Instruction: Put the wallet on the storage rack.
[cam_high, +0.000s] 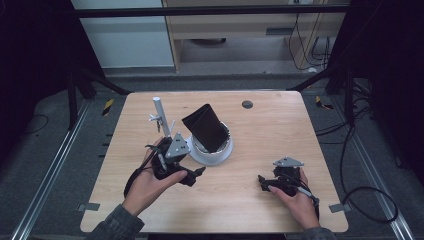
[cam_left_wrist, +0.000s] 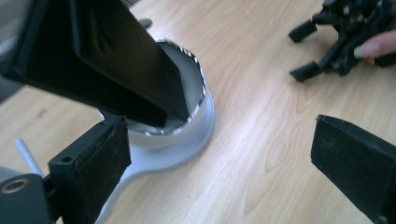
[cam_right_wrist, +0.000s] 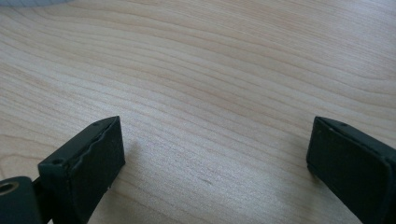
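A black folded wallet-like piece (cam_high: 205, 128) stands tilted inside a round white holder (cam_high: 220, 152) near the table's middle. My left gripper (cam_high: 196, 176) is low over the wood just in front and left of the holder, jaws open with nothing between them. In the left gripper view the black piece (cam_left_wrist: 107, 60) leans out of the holder's shiny rim (cam_left_wrist: 198, 100), just beyond my left gripper (cam_left_wrist: 219, 163). My right gripper (cam_high: 263, 183) rests at the front right, open over bare wood, as the right gripper view (cam_right_wrist: 215, 158) confirms. The right gripper (cam_left_wrist: 322, 51) is also seen far off.
A white rod with a small clamp (cam_high: 160, 114) stands upright behind my left hand. A dark round plug (cam_high: 247, 104) sits in the wooden tabletop (cam_high: 280, 135) near its far edge. Cables (cam_high: 360, 200) lie on the floor at the right.
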